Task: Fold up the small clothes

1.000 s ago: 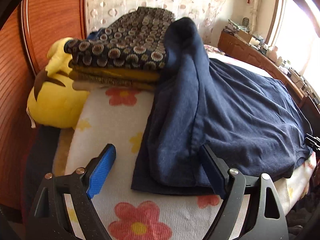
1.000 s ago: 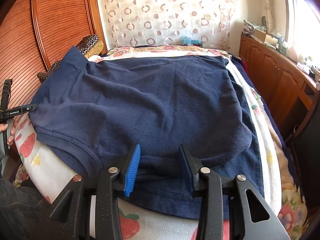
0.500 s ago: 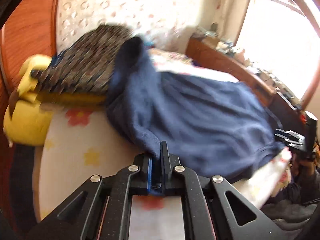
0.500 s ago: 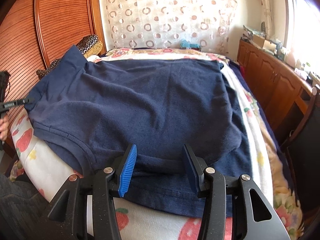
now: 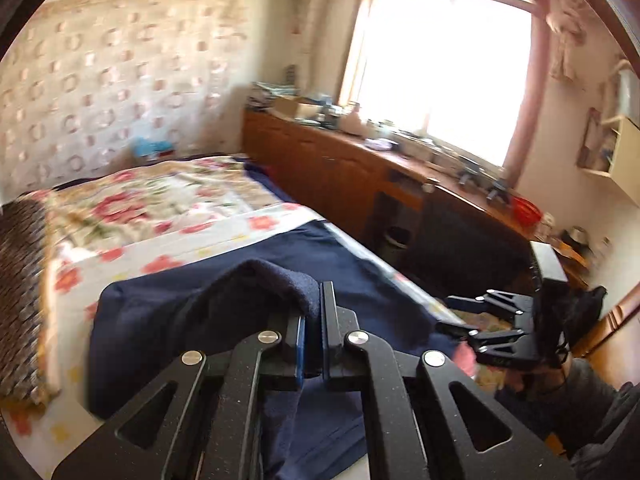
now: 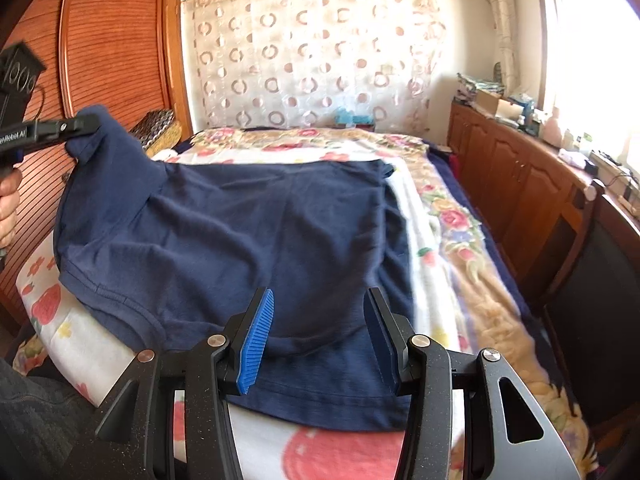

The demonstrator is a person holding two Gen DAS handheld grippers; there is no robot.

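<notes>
A navy blue T-shirt (image 6: 260, 220) lies spread on the flowered bed cover (image 6: 440, 216). My left gripper (image 5: 314, 308) is shut on a bunched corner of the T-shirt (image 5: 180, 320) and holds it raised above the bed. From the right wrist view, that left gripper (image 6: 86, 125) sits high at the left with the cloth hanging from it. My right gripper (image 6: 320, 320) hovers at the shirt's near edge, jaws apart, with a low fold of the cloth lying between the pads. In the left wrist view the right gripper (image 5: 450, 314) shows at the right.
A ribbed wooden headboard (image 6: 112, 52) stands on the left with a dark patterned cushion (image 6: 158, 128) beside it. Wooden cabinets (image 6: 520, 184) run along the bed's right side under a bright window. A person's hand (image 6: 8, 200) holds the left gripper.
My left gripper has shut on the shirt's corner, lifted it and swung toward the window side. The right gripper has shifted slightly along the near edge with its jaws still apart.
</notes>
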